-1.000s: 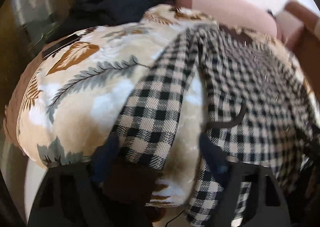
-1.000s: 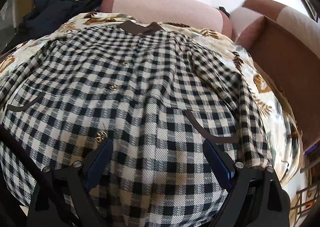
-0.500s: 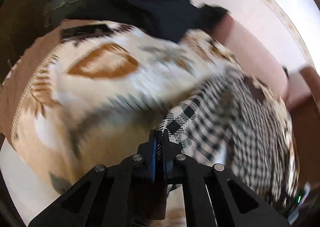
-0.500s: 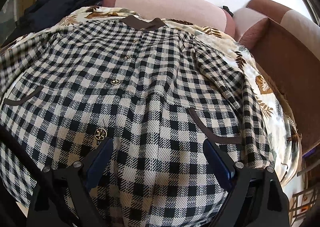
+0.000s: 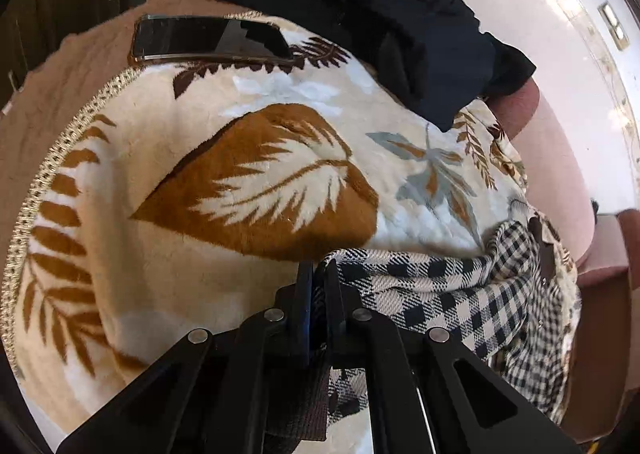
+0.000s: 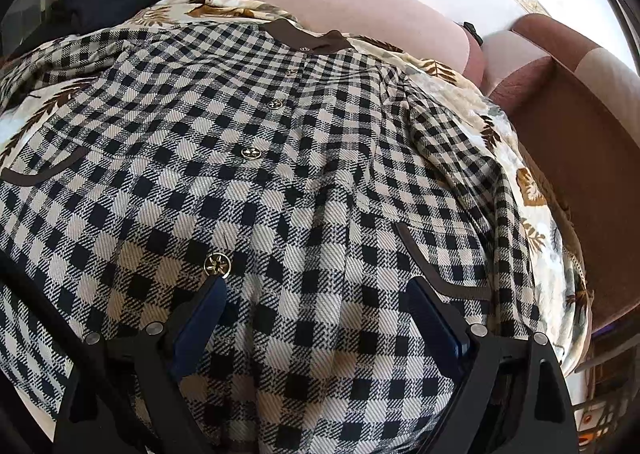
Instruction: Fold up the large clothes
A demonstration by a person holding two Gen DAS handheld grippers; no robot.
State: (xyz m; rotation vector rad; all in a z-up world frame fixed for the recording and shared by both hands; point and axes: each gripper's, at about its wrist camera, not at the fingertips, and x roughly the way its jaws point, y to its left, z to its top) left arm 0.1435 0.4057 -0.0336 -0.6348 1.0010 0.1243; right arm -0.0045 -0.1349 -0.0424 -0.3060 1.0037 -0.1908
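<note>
The left gripper (image 5: 316,286), open a second earlier, had clamped onto the black-and-cream checked jacket's (image 6: 280,181) sleeve and drawn it leftward across the leaf-patterned plush blanket (image 5: 168,181), while the right gripper (image 6: 316,318) hovered with fingers apart above the jacket's front, suggesting spreading before folding.

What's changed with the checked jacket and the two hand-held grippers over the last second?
The left hand-held gripper was open over the sleeve; it has closed on the checked jacket by its sleeve and drawn it sideways out over the leaf-print blanket, bringing a phone into view. The right hand-held gripper stays open over the jacket front, barely moved. The dark garment stays at the back.
</note>
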